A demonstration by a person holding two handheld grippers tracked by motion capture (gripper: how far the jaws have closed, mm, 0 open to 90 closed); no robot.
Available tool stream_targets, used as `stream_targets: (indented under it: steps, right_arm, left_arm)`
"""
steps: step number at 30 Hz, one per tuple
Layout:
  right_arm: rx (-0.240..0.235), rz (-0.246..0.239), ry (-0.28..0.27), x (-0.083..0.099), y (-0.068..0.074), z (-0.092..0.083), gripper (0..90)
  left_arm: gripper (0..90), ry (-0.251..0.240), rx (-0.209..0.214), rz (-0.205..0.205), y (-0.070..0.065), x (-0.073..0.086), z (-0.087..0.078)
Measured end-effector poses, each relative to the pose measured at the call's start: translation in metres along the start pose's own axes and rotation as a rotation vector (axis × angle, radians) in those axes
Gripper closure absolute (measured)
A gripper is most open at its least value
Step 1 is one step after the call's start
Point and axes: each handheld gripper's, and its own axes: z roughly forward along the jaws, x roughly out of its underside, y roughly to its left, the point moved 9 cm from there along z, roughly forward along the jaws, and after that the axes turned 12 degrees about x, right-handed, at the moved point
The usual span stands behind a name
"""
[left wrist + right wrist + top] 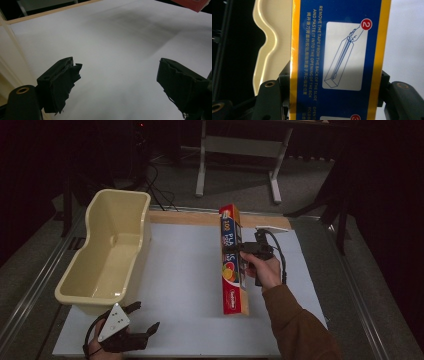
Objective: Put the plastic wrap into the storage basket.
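Right gripper view: two black jaws pinch a long wrap box (pixel 342 60) from either side, its blue panel printed with opening instructions and a numbered diagram. Behind it curves the rim of a cream plastic tub (pixel 265 50). High view: the right gripper (pixel 245 251) holds that red and blue box (pixel 233 262) lifted over the middle of the white table mat (pixel 185 285), right of the tub (pixel 107 255). The left gripper (pixel 145 317) sits at the mat's near edge, just beside the tub's near end, jaws spread wide with nothing between them.
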Motion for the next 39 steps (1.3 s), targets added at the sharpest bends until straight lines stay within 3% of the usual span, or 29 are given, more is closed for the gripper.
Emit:
stream_targets:
  steps: [3, 7, 8, 10, 12, 15, 18, 19, 20, 29, 30, 39]
  right_arm:
    - [-0.051, 0.033, -0.007, -0.003, 0.012, 0.004, 40.2]
    - [-0.080, 0.057, -0.028, -0.008, 0.021, 0.006, 40.1]
    - [-0.118, 0.077, -0.032, -0.010, 0.028, 0.007, 40.2]
    - [-0.140, 0.087, -0.042, -0.013, 0.036, 0.008, 40.1]
    - [-0.140, 0.087, -0.042, -0.013, 0.036, 0.008, 40.1]
    - [-0.142, 0.072, -0.061, -0.017, 0.055, 0.012, 40.1]
    - [-0.147, 0.068, -0.061, -0.017, 0.060, 0.013, 40.1]
    - [-0.149, 0.064, -0.062, -0.018, 0.065, 0.014, 40.2]
    - [-0.159, 0.055, -0.069, -0.021, 0.080, 0.016, 40.2]
    - [-0.198, 0.041, -0.057, -0.027, 0.117, 0.028, 40.1]
    - [-0.211, 0.045, -0.052, -0.029, 0.126, 0.033, 40.1]
    - [-0.238, 0.051, -0.045, -0.030, 0.164, 0.057, 40.1]
  left_arm:
    - [15.3, -0.002, -0.001, -0.002, 0.001, 0.000, 0.000]
    - [15.3, 0.002, 0.001, -0.001, 0.000, 0.000, 0.001]
    - [15.3, 0.002, 0.002, 0.000, 0.000, 0.000, 0.001]
    - [15.3, 0.000, 0.002, -0.001, 0.000, 0.000, 0.001]
    - [15.3, -0.001, 0.001, -0.003, 0.000, 0.000, 0.001]
    - [15.3, -0.005, 0.002, -0.004, 0.000, 0.000, 0.000]
    - [15.3, -0.004, 0.002, -0.004, 0.000, 0.000, 0.000]
    - [15.3, -0.004, 0.002, -0.004, 0.000, 0.000, 0.000]
    - [15.3, -0.005, 0.002, -0.002, 0.000, 0.000, 0.000]
    - [15.3, -0.008, 0.000, -0.005, 0.000, 0.001, -0.001]
    - [15.3, -0.009, 0.000, -0.006, 0.000, 0.001, -0.001]
    - [15.4, -0.018, 0.001, -0.007, -0.001, 0.001, -0.002]
